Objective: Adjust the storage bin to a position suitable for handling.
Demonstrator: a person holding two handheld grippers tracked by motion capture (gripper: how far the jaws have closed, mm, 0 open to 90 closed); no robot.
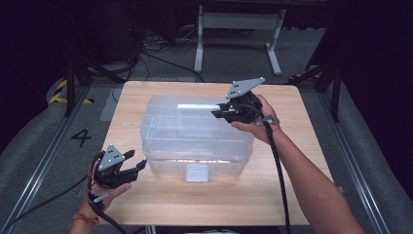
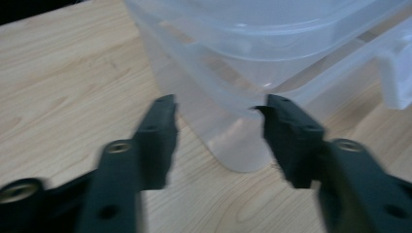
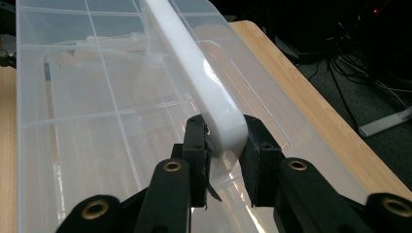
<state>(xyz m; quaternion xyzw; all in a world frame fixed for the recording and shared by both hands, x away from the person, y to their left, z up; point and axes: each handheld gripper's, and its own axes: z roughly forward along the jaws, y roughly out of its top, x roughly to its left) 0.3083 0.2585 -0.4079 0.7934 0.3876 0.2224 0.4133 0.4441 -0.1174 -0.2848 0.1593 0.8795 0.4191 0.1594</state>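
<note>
A clear plastic storage box [image 1: 195, 131] with a compartmented lid [image 3: 87, 97] stands in the middle of the wooden table [image 1: 146, 204]. My right gripper [image 1: 217, 113] is over the box's far right part, shut on the end of the white handle [image 3: 194, 77] that runs along the lid. In the right gripper view its jaws [image 3: 223, 141] clamp that handle from both sides. My left gripper [image 1: 136, 160] hovers off the box's front left corner, open. In the left gripper view the rounded corner of the box [image 2: 252, 43] lies just beyond the gripper [image 2: 218, 109], untouched.
A white latch [image 1: 197, 172] sits at the middle of the box's front wall, also seen at the right in the left gripper view [image 2: 396, 80]. Bare table lies left of and in front of the box. Behind the table stand a white frame [image 1: 238, 29] and floor cables.
</note>
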